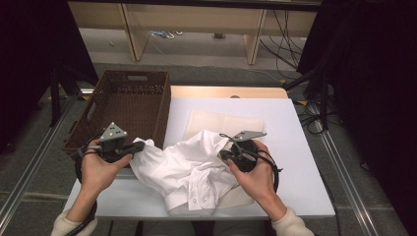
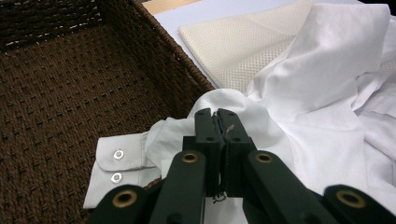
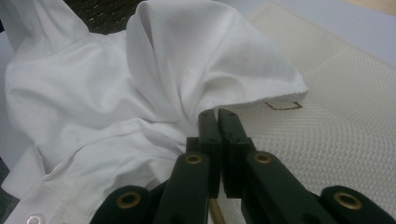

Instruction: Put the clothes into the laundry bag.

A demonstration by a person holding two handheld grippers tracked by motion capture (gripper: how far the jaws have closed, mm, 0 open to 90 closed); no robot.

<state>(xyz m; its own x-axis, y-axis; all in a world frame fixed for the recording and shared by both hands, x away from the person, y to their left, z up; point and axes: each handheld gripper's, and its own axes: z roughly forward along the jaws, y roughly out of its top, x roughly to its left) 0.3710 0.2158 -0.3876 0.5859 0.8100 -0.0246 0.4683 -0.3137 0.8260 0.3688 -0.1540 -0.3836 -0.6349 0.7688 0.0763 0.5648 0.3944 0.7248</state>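
- Two claws are at work on one white shirt, which lies crumpled at the middle of the tabletop, its left part hanging over toward the basket.
- At about 9 o'clock from the shirt, the left claw is clenched on a fold of the fabric; in the left gripper view the black jaws meet tip to tip with white cloth pinched between them.
- One buttoned cuff with two metal snaps hangs over the rim into the brown wicker basket, which stands at the left edge of the tabletop, at roughly 10 o'clock from the shirt.
- At about 3 o'clock from the shirt, the right claw is likewise clenched on fabric; the right gripper view shows the jaws pressed together on a gathered bunch of cloth.
- Beneath and behind the shirt, toward 12 o'clock, lies a cream mesh mat, partly covered by the garment.
- Judged from how things lie, both grips look secured, so the pick-up stage seems done.
- Left to do, by that reading: lift and spread the shirt flat for folding, or carry it into the basket; which one is intended cannot be told.
- Most of the work appears to be ahead, since the shirt is bunched and no fold has been made.
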